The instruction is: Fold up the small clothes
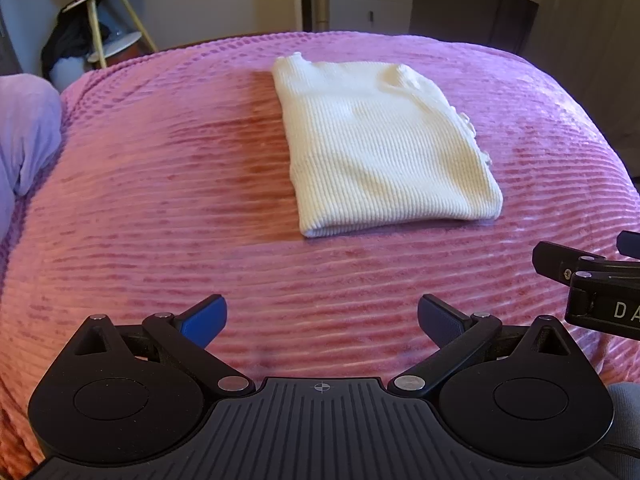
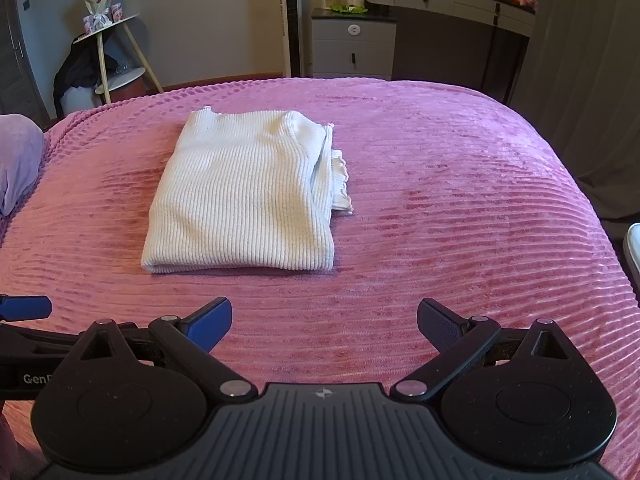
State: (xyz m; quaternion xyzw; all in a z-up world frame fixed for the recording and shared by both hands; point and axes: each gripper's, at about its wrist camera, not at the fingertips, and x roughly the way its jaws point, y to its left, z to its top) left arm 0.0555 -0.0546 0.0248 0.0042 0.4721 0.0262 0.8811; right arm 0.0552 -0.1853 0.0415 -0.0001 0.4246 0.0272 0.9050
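A white ribbed garment (image 2: 244, 196), folded into a rectangle, is laid flat on the pink bedspread (image 2: 460, 208). The left tool (image 1: 322, 322) and right tool (image 2: 324, 324) are held spread and empty, near the garment's closest edge but apart from it.

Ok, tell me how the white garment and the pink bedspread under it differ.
The white garment is a small folded rectangle; the pink bedspread lies spread wide across the whole bed. The garment's ribbing is fine; the bedspread's ridges are broad. The garment has a frilly edge poking out on its right side; the bedspread shows none. Both are soft, ribbed fabric.
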